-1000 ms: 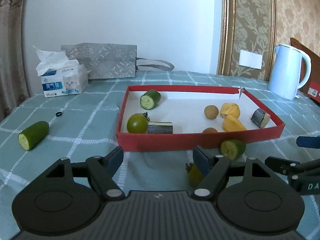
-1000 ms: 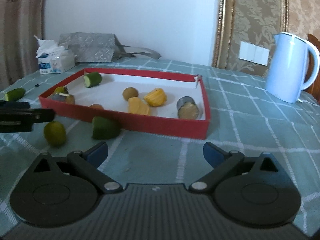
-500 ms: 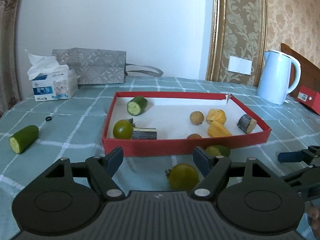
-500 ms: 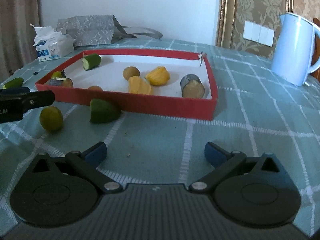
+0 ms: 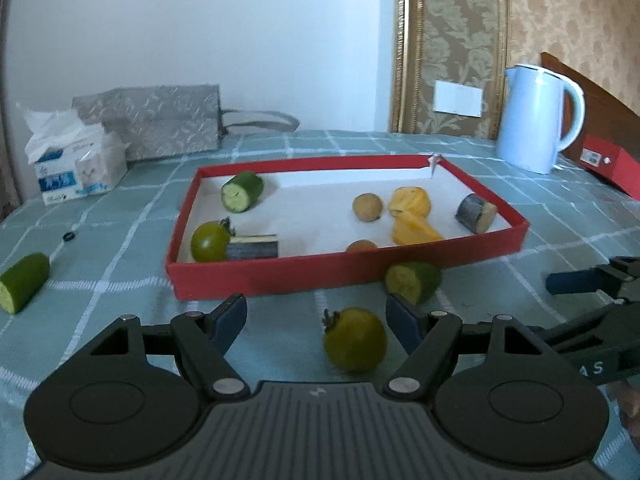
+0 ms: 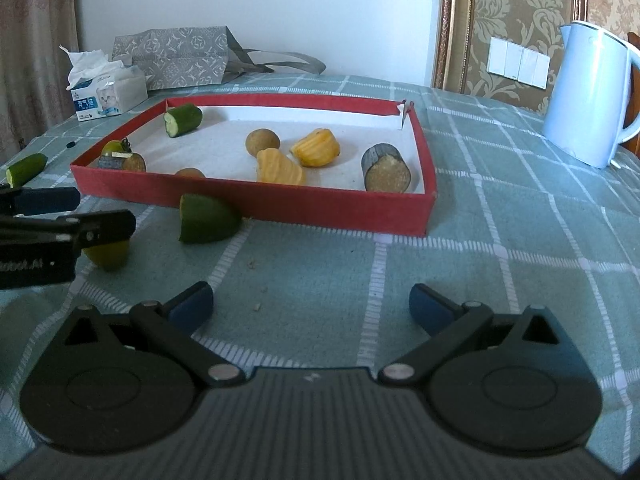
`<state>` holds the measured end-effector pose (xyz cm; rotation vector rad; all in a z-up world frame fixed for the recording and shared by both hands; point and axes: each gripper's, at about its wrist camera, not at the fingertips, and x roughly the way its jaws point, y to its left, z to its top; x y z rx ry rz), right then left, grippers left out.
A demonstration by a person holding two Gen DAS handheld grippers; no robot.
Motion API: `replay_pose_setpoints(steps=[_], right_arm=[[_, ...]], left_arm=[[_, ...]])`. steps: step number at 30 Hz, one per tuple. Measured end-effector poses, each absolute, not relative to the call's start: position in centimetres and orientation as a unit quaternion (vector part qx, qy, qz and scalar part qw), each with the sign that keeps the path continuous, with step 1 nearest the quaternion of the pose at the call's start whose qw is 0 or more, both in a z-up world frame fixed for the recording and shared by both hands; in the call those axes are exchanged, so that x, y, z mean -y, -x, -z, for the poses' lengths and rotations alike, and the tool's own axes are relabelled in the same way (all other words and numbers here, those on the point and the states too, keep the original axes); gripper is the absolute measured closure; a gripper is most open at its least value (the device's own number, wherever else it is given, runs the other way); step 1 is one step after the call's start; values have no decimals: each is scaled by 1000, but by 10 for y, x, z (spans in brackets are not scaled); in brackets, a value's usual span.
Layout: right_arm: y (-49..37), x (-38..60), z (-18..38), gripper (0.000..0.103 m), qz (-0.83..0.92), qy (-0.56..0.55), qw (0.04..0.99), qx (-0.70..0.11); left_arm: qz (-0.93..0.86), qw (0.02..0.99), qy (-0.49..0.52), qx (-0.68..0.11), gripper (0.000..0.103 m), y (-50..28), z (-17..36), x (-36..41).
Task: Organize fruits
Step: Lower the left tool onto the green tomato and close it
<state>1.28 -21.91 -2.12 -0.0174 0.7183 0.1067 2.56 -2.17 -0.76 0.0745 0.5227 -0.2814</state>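
A red tray (image 5: 280, 270) (image 6: 344, 209) holds a cucumber piece (image 5: 241, 191), a green tomato (image 5: 210, 241), two dark cane pieces, two brown round fruits and two yellow chunks (image 5: 412, 202). On the cloth in front lie a green-yellow tomato (image 5: 355, 339) (image 6: 108, 254) and a cut cucumber piece (image 5: 412, 282) (image 6: 206, 220). My left gripper (image 5: 316, 322) is open, the tomato lying between its fingers, untouched. My right gripper (image 6: 310, 306) is open and empty over bare cloth. Another cucumber piece (image 5: 22, 282) lies far left.
A pale blue kettle (image 5: 538, 118) (image 6: 588, 94) stands at the back right. A tissue box (image 5: 76, 168) and a grey bag (image 5: 160, 118) stand at the back left. A small black ring (image 5: 69, 236) lies on the cloth. A red box (image 5: 612, 164) is far right.
My left gripper has shifted so the green-yellow tomato, first half hidden by the right finger, now lies between the fingers. My right gripper has moved slightly closer to the tray.
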Motion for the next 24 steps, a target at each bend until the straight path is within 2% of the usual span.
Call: replay_pose_setpoints(steps=[12, 16, 20, 22, 24], right_arm=[[-13, 219, 21, 0, -52, 9, 935, -351], [-13, 220, 21, 0, -52, 8, 935, -351], [-13, 220, 21, 0, -53, 8, 935, -351], [-13, 220, 21, 0, -53, 8, 935, -351], [-13, 220, 21, 0, -53, 8, 935, -351]], left_arm=[[147, 941, -25, -305, 27, -41, 17, 21], [157, 937, -33, -309, 15, -41, 19, 25], [150, 936, -60, -312, 13, -40, 20, 34], [146, 937, -57, -312, 15, -41, 20, 32], [135, 941, -45, -307, 25, -40, 18, 27]])
